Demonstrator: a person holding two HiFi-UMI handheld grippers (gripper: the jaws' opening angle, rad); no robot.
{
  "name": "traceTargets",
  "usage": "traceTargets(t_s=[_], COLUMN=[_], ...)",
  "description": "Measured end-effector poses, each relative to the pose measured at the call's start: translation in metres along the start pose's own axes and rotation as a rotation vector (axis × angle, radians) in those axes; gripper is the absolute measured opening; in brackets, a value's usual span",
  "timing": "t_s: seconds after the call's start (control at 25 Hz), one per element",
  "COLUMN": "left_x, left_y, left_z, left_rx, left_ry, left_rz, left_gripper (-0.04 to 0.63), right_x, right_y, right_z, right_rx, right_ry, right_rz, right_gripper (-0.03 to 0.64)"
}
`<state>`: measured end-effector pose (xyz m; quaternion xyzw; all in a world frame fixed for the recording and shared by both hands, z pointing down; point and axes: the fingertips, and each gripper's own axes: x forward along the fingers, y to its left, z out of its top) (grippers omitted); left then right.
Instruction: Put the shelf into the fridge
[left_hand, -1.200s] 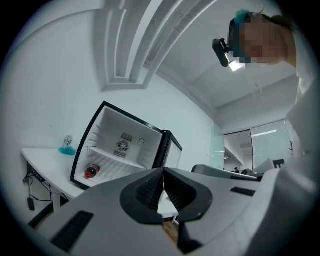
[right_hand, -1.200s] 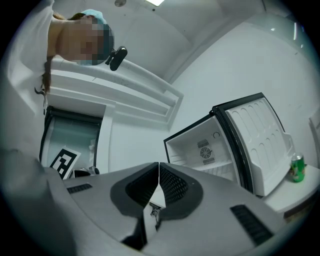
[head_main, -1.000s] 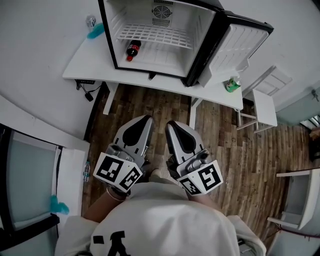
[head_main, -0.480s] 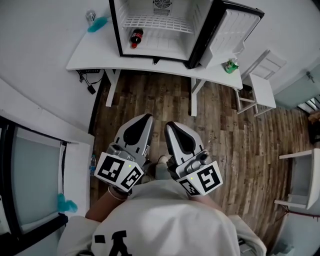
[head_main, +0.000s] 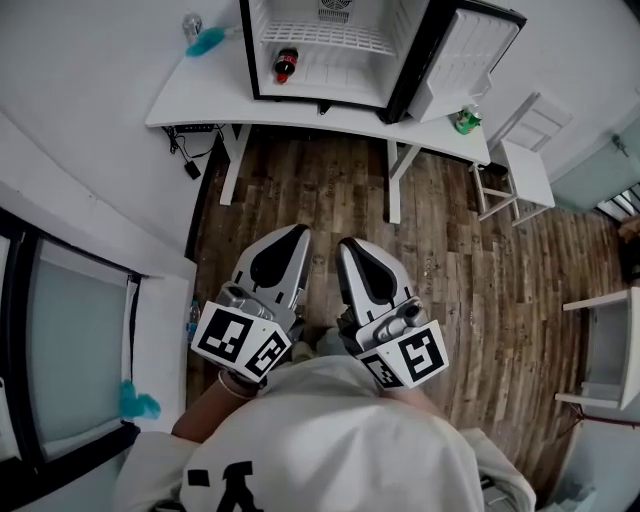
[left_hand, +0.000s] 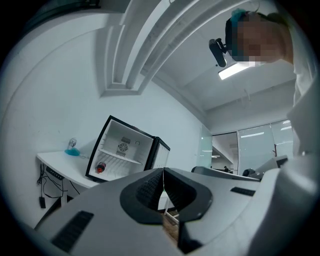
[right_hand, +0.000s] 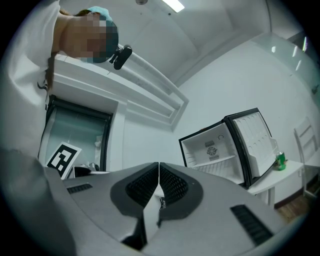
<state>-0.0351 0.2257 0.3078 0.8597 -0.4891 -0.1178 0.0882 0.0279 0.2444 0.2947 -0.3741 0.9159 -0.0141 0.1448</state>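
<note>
Left hand-held gripper (head_main: 298, 235) and right hand-held gripper (head_main: 352, 246) are clenched, empty; bare plank floor (head_main: 310, 190) stretches to the boxy fridge (head_main: 262, 45) with its wire shelf (head_main: 330, 38).

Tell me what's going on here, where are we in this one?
A person stands on the wooden floor, set back from a white table that carries a small fridge with its door open. A white wire shelf already sits inside the fridge, with a cola bottle lying beneath it. The left gripper and right gripper are held side by side in front of the body, both shut and empty.
</note>
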Motion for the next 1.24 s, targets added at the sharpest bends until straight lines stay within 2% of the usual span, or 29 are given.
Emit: traceTargets(t_s=[0.52,1.24], left_x=[-0.005,-0.009], left_y=[-0.011,-0.018], left_z=[0.004,0.007], left_rx=[-0.021,-0.01], left_ry=[-0.016,-0.022], left_rz=[-0.03,-0.033], left_gripper=[0.008,0.008], right_x=[-0.015,-0.019], right_y=[0.006,0.01], right_z=[0.007,0.012], right_rx=[-0.029,-0.03], right_ry=[0.002,-0.011], right_rz=[-0.03,-0.018], right_gripper=[0.031,0.031])
